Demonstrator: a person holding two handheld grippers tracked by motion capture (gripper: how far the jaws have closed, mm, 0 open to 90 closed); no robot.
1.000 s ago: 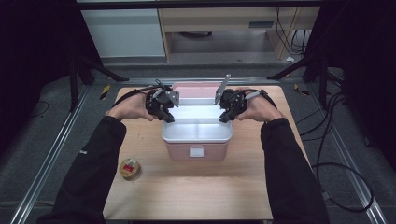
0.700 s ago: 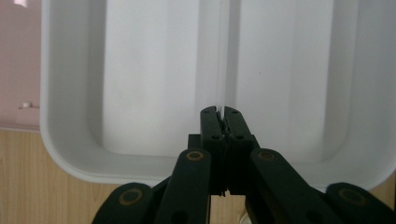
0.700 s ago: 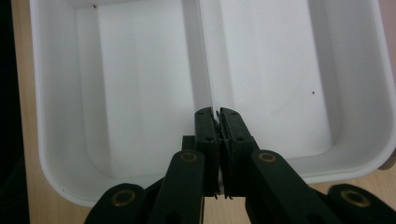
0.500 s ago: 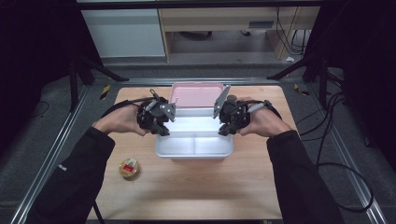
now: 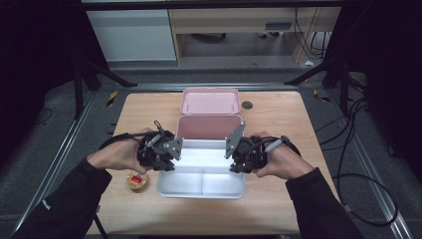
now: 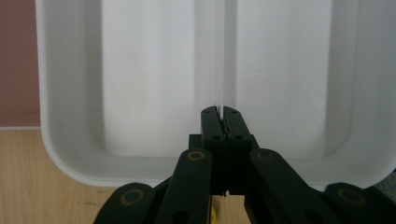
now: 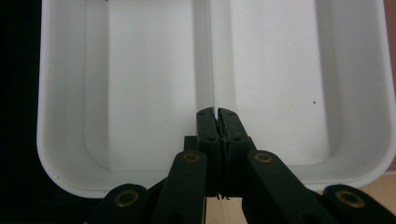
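I hold the white inner tray by its two short ends; the left gripper has its jaws closed tight on the thin divider wall at one end, and the right gripper is closed the same way on that wall at the other end; the tray is near the front edge of the table, partly over the pink box, which stands just behind it.

What I fear most is a slip; each grip is only on a narrow plastic edge, so if one hand goes faster or higher than the other, I judge the tray can twist and fall out of the jaws. The tray can also catch on the rim of the pink box and drag it along. The small jar is just beside the left corner of the tray; a low sideways move could knock it.

My count: one white tray with two compartments; one pink box; one pink lid behind the box; one jar; two grippers.
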